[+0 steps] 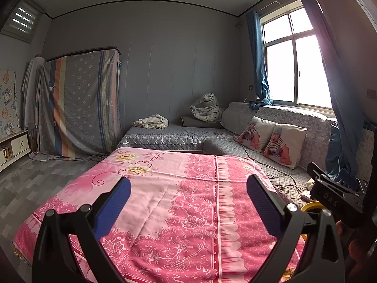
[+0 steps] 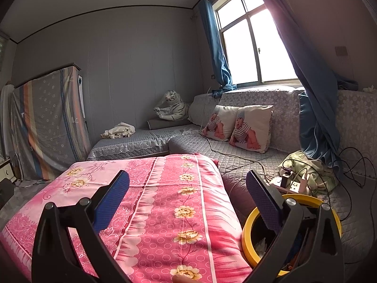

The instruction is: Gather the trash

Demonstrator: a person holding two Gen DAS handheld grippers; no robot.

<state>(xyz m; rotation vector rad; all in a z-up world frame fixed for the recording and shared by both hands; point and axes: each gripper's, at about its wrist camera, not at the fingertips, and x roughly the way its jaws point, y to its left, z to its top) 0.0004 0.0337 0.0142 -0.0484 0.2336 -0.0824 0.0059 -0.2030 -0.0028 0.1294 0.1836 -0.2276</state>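
Trash bin point(image 2: 249, 221) with a yellow rim, sitting low on the right in the right wrist view, just beside the pink floral cloth point(image 2: 150, 202) and in front of the grey quilted sofa point(image 2: 235, 162). Some crumpled whitish stuff visible inside it, hard to make out more. Only a sliver of the same yellow rim showing in the left view point(image 1: 312, 205), tucked behind the other gripper's black body.

Left gripper point(image 1: 188, 202): fingers spread wide, blue pads point(image 1: 113, 207) well apart, nothing between them, hovering over the pink cloth. Right gripper point(image 2: 188, 200): same deal, wide apart and holding nothing, with the right-hand finger overlapping the bin's rim in view.

Around the room: two baby-print pillows point(image 2: 238, 127) leaning on the sofa back, a plush white tiger point(image 2: 174, 106) in the corner, a rumpled pale cloth point(image 2: 120, 129) on the grey seat. Power strip point(image 2: 292, 185) with plugs in it on the sofa near the bin, next to a bunched greenish cloth point(image 2: 313, 169), cables trailing off. Blue curtains point(image 2: 216, 47) either side of a bright window point(image 2: 256, 44). Striped sheet point(image 1: 77, 103) draped over something tall against the far wall.
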